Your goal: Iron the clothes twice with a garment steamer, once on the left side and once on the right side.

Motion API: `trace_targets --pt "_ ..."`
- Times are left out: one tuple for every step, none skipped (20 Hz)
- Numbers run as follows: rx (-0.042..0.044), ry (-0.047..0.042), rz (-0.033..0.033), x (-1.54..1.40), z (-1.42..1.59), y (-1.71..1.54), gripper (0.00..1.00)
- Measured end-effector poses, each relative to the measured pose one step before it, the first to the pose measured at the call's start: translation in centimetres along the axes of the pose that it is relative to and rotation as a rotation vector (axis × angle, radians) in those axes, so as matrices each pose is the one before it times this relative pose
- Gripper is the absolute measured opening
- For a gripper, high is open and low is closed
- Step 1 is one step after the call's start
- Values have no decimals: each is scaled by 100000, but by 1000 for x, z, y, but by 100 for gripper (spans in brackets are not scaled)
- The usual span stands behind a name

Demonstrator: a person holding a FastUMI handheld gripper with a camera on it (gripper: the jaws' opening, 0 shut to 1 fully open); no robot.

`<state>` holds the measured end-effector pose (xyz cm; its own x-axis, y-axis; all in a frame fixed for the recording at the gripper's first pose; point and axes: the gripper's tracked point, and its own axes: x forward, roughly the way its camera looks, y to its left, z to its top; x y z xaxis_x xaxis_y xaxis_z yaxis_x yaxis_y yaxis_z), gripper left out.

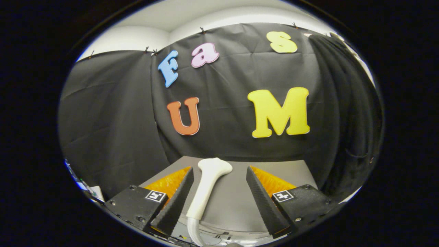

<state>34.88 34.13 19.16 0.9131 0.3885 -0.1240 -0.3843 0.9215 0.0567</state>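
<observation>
A white garment steamer (pixel 206 187) lies on the grey table (pixel 295 171) with its head pointing away from me and its hose trailing back toward me. It rests between my fingers, closer to the left finger (pixel 176 199). My gripper (pixel 217 175) is open, with a wide gap to the right finger (pixel 262 202); neither finger presses on the steamer. A dark garment (pixel 346 113) hangs at the right, beyond the table.
The black cloth wall stands behind the table and wraps round on the left. Some small items (pixel 85 187) sit low at the left, past the left finger.
</observation>
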Motion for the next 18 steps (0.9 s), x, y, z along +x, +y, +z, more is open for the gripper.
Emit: trace_targets --pt "-302 3340 576 1208 -544 685 98" --pt "359 4291 1505 929 -848 1082 98" --pt "1036 3820 633 755 -892 762 97" --pt "-259 3747 -343 818 -1076 456 97" --pt "-831 2127 -1478 755 -550 -38 97" --pt "-494 1114 -1428 604 -412 -42 96" --pt "-82 948 -934 452 -233 36 96" --pt "541 920 -709 714 -310 41 96" --pt "216 2217 -300 705 -316 133 96" --pt "-24 2800 -314 761 -618 119 95" --pt "884 2369 542 614 -376 245 96" --pt "1131 4193 -617 753 -864 -12 95" --pt "1095 3780 -215 595 -776 15 95" --pt "1995 3251 863 561 -411 99 94" --pt "1354 54 192 -151 -146 159 93" --pt "-107 -794 -2101 524 588 -315 90" --pt "2169 2004 -1922 122 -819 -107 78" --pt "1721 -2160 -986 9 564 -175 66"
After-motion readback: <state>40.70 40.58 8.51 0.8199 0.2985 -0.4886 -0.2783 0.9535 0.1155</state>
